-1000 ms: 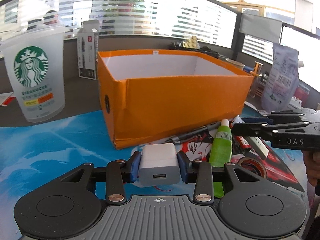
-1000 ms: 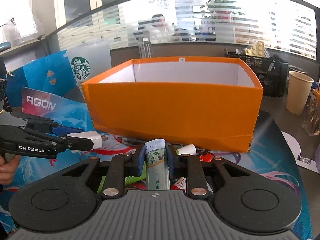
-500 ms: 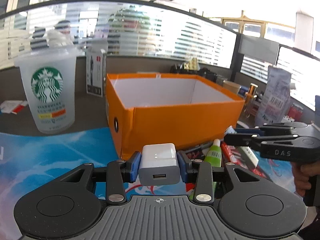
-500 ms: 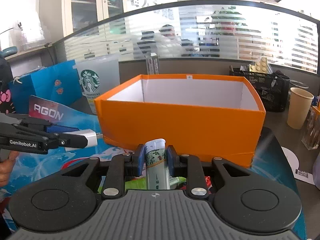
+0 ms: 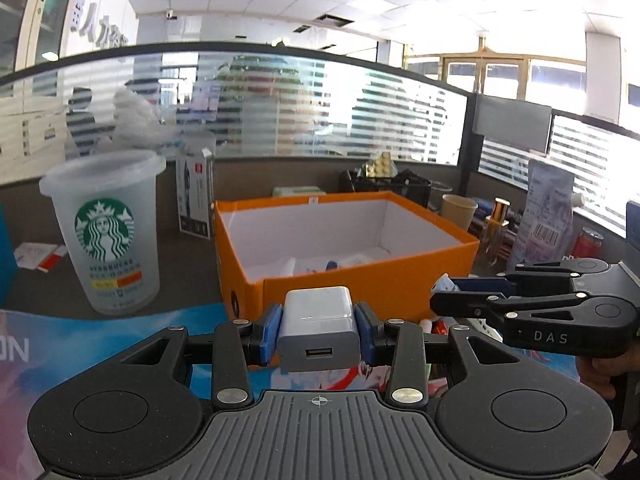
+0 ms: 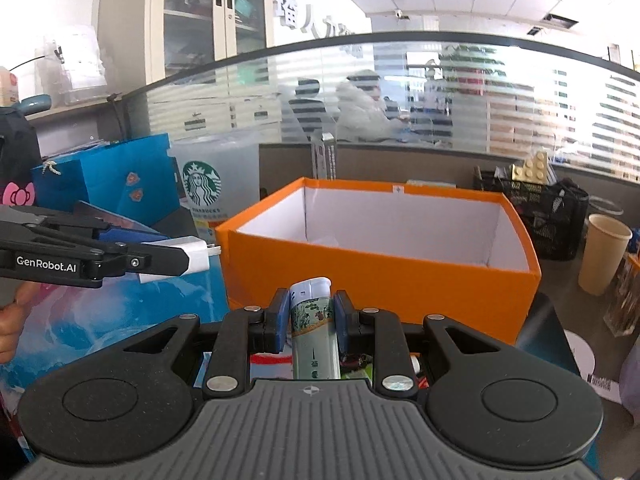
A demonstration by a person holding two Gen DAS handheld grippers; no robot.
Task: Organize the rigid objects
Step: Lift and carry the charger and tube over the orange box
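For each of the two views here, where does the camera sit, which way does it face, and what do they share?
Left wrist: on the left gripper, looking along its fingers at the white charger it holds; the right gripper shows at right.
Right wrist: on the right gripper, facing forward past its tube; the left gripper shows at left.
Shared: orange box, Starbucks cup.

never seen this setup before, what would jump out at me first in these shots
The big orange box sits open in the middle of both views, white inside, with a few small items on its floor. Just in front of it, the left tool clamps a white USB charger and the right tool clamps a small printed tube. A frosted Starbucks cup stands left of the box.
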